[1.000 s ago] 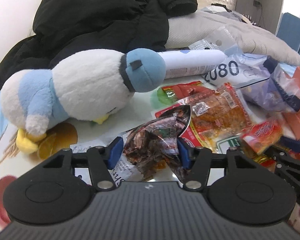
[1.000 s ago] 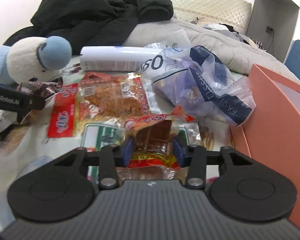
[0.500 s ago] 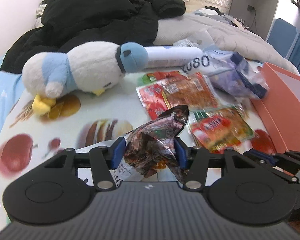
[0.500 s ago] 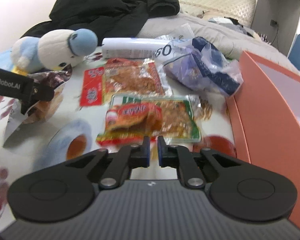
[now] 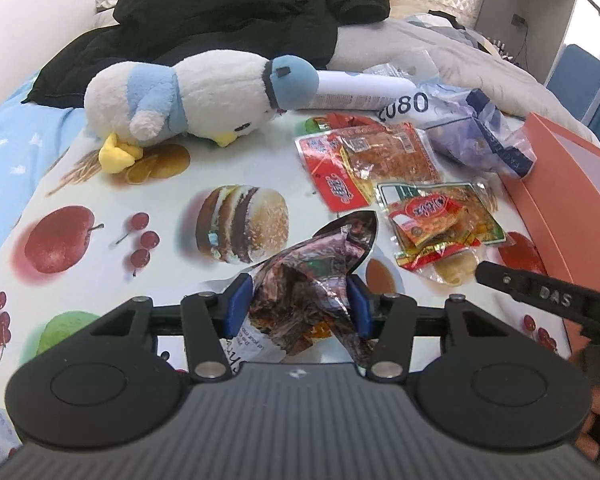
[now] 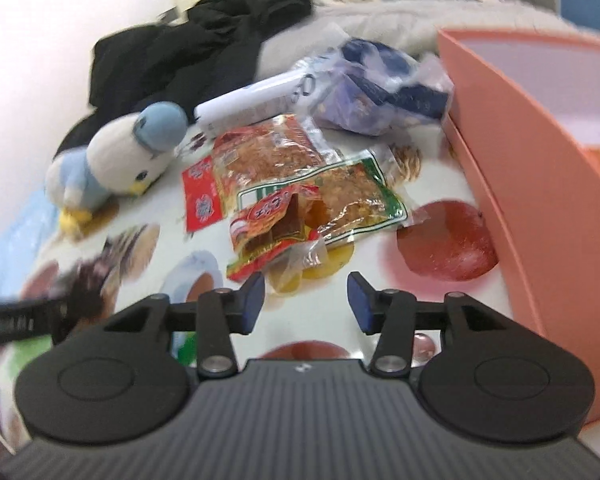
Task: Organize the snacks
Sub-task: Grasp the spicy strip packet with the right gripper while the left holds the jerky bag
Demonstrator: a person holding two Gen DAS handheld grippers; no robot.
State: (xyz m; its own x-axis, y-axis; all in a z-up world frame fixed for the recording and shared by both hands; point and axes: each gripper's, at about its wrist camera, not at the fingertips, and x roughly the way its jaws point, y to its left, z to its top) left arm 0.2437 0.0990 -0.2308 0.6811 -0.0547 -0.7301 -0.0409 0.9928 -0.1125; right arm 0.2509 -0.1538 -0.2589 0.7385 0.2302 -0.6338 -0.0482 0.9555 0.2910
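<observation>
My left gripper (image 5: 300, 300) is shut on a crumpled dark foil snack bag (image 5: 312, 268), held above the fruit-print cloth. My right gripper (image 6: 306, 294) has its jaws opening with nothing between them. It hovers just short of a small red snack packet (image 6: 272, 224), which lies on a green-edged packet (image 6: 356, 196). A larger red packet (image 6: 256, 164) lies behind them. An orange box (image 6: 540, 160) stands open at the right, close to the right finger. In the left wrist view one black finger of the right gripper reaches in from the right, in front of the box (image 5: 560, 184).
A white and blue plush bird (image 5: 196, 96) lies at the back left. Behind it are a black jacket (image 5: 228, 12) and a grey blanket (image 5: 460, 52). A white tube (image 5: 364, 88) and a clear bag with dark blue contents (image 5: 480, 140) lie behind the packets.
The right gripper let go of the small red packet, shut, then opened again while drawing back and rolling. The left gripper pulled back with the foil bag still in it.
</observation>
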